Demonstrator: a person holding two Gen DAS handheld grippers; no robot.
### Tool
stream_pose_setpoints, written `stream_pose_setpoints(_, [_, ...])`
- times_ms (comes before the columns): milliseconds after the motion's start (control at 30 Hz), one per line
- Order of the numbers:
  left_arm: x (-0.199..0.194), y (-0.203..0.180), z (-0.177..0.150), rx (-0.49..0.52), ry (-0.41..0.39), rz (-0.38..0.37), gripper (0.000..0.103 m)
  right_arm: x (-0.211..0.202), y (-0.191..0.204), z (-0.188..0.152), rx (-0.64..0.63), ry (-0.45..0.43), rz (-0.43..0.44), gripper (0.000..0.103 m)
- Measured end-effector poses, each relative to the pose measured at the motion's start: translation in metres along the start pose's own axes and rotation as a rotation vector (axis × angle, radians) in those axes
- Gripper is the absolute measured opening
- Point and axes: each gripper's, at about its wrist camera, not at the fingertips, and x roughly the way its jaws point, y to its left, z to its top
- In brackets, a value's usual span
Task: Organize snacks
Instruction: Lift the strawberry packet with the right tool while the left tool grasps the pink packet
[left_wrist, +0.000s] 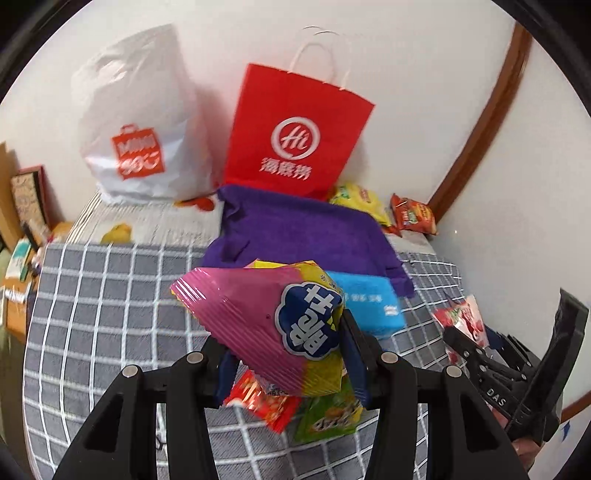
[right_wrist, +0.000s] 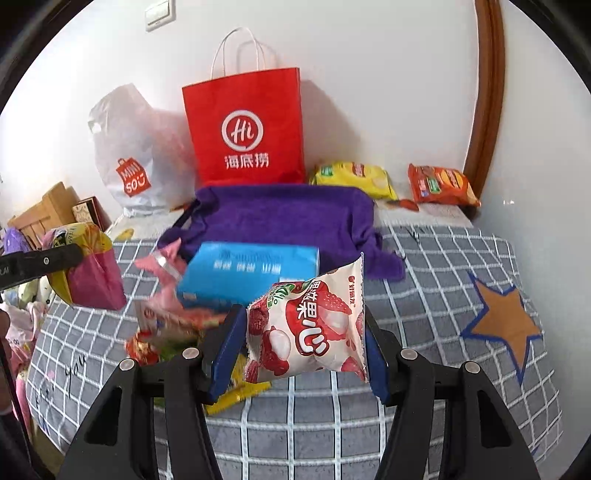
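My left gripper (left_wrist: 291, 354) is shut on a pink and yellow snack bag (left_wrist: 266, 325), held above the checked bed; the same bag shows at the left of the right wrist view (right_wrist: 92, 273). My right gripper (right_wrist: 303, 343) is shut on a white lychee jelly packet (right_wrist: 310, 328), also seen at the right of the left wrist view (left_wrist: 461, 317). A purple cloth bag (right_wrist: 280, 218) lies ahead, with a blue box (right_wrist: 251, 269) at its near edge. A pile of loose snack packets (right_wrist: 173, 325) lies below the grippers.
A red paper bag (right_wrist: 247, 129) and a white plastic bag (right_wrist: 129, 162) stand against the wall. A yellow chip bag (right_wrist: 354, 177) and an orange snack pack (right_wrist: 439, 184) lie at the back right. The grey checked bedspread (right_wrist: 443, 280) has a star patch (right_wrist: 506, 325).
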Motion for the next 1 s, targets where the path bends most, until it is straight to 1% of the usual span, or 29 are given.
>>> stream_pose_setpoints(233, [0.013,-0.016,0.035,0.039,0.001,-0.012,0.047,0.011,0.003,0.046,-0.004,-0.029,0.003,0.059])
stream_pose_setpoints(433, [0.026,-0.020,0.061,0.046,0.006,-0.020,0.047,0.023,0.007,0.083,-0.035,-0.054,0.007,0.059])
stream_pose_setpoints(533, [0.034,-0.018,0.074,0.039,0.010,-0.021,0.047,0.031,0.008,0.099,-0.040,-0.062,0.012,0.059])
stream_pose_setpoints(700, [0.049,-0.013,0.096,0.034,0.012,0.001,0.047,0.052,0.007,0.123,-0.046,-0.066,0.015,0.059])
stream_pose_setpoints(833, [0.063,-0.003,0.115,0.005,0.019,-0.009,0.047,0.071,0.004,0.143,-0.029,-0.061,0.022,0.059])
stream_pose_setpoints(1000, [0.082,0.002,0.135,0.008,0.019,0.002,0.047,0.089,0.003,0.169,-0.026,-0.082,0.019,0.059])
